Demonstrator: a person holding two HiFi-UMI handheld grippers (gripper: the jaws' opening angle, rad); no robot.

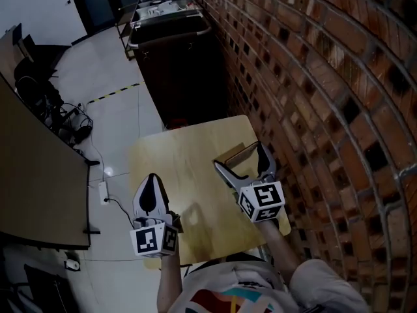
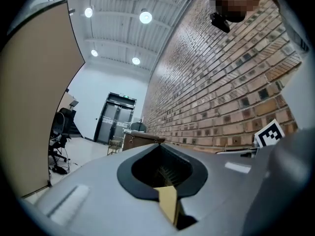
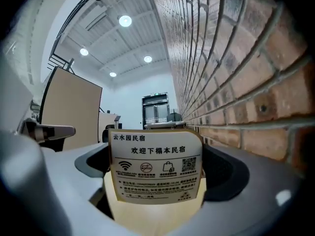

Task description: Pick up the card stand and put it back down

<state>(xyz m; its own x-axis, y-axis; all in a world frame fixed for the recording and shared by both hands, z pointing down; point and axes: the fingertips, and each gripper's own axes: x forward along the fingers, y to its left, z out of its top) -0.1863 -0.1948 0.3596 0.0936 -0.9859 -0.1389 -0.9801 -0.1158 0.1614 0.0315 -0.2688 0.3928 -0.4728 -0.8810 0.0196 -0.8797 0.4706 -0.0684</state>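
The card stand (image 1: 236,152), a wooden base holding a white printed card (image 3: 156,168), stands upright near the right edge of the small wooden table (image 1: 182,175). My right gripper (image 1: 240,158) has its jaws spread wide on either side of the stand. In the right gripper view, the right gripper (image 3: 156,183) has its dark pads (image 3: 224,173) meeting the card's two side edges. Whether the base rests on the table is hidden. My left gripper (image 1: 152,181) hovers over the table's left front part, apart from the stand, shut and holding nothing. In its own view the left gripper (image 2: 160,170) points along the brick wall.
A brick wall (image 1: 313,77) runs close along the table's right side. A dark cart (image 1: 172,51) stands beyond the far edge. On the left are a tan partition (image 1: 32,175), floor cables (image 1: 68,119) and a power strip (image 1: 103,191).
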